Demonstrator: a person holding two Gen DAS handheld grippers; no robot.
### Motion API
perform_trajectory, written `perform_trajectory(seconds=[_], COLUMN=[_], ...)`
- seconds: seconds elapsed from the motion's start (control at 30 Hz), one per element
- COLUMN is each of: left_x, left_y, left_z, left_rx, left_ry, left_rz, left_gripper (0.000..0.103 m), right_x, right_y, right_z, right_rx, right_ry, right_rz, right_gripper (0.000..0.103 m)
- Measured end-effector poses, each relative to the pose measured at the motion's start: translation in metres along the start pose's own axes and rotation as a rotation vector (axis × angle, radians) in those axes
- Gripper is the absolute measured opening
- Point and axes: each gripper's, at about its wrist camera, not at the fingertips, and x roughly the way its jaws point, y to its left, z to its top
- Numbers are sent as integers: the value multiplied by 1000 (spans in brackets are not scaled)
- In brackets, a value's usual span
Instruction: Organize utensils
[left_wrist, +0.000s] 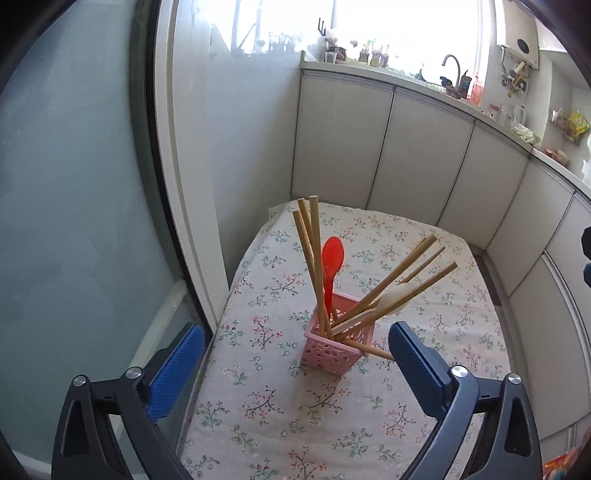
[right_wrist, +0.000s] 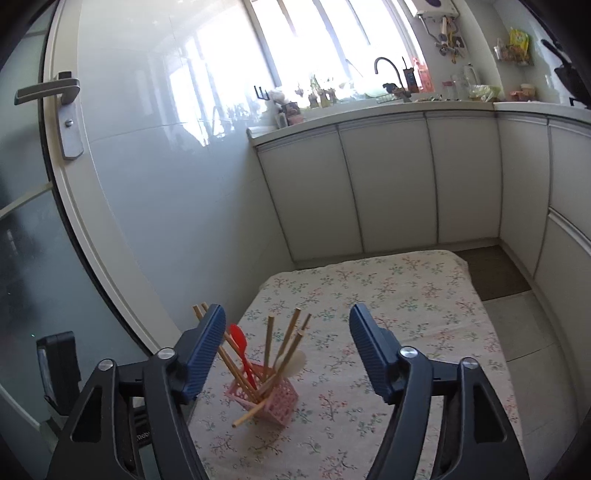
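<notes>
Left wrist view: pink perforated plastic basket (left_wrist: 334, 343), square, upright on the surface (left_wrist: 258, 387), which is draped in a cream floral cloth. Contents: wooden chopsticks (left_wrist: 312, 258), straight and square-ended, fanned out; one red plastic spoon (left_wrist: 331, 266), smooth, bowl upward; one pale spoon (left_wrist: 393, 299). One chopstick pokes out through the lattice wall low down. Left tool (left_wrist: 295, 354): ribbed blue pads spread wide, nothing between. Right tool (right_wrist: 288, 354): pads apart, empty, above the basket.

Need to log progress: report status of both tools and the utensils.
Left tool open, empty. Right tool open, empty. Chopsticks, red spoon, white spoon in pink basket; one chopstick pokes through its side.
</notes>
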Motion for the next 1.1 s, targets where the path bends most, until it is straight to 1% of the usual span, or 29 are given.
perform_trajectory(seconds=[0.07,0.13,0.27,0.33,0.37,0.47,0.6,0.7,0.8,0.93,1.1], left_x=[-18,-35,-75,-90,-97,-108,-114,-115,-115,-113,-110], left_y=[-9,-17,-29,-35,-37,-43,-50,-54,-56,-55,-54], left_z=[0,0,-9,-16,-19,-28,-34,-36,-39,-39,-39], left_rx=[11,31,65,82,90,103,118,126,131,129,128], left_ry=[-4,-13,-80,-110,-128,-151,-157,-154,-148,-142,-138], left_rz=[11,12,45,37,24,9,-7,-11,-16,-22,-28], left_gripper=[103,103,103,103,103,103,103,103,103,103,103], right_x=[-24,-48,-89,-111,-121,-148,-159,-160,-154,-144,-141], right_y=[-5,-10,-14,-17,-19,-24,-26,-24,-22,-24,-24], right_z=[0,0,-5,-10,-12,-21,-25,-28,-31,-31,-31], right_rx=[-3,2,-29,-35,-33,-25,-57,-84,-100,-92,-84], right_ry=[12,17,76,83,73,45,43,45,67,90,91], right_rz=[-61,-120,-259,-324,-340,-349,-389,-400,-394,-388,-379], right_gripper=[92,96,100,103,103,103,103,103,103,103,103])
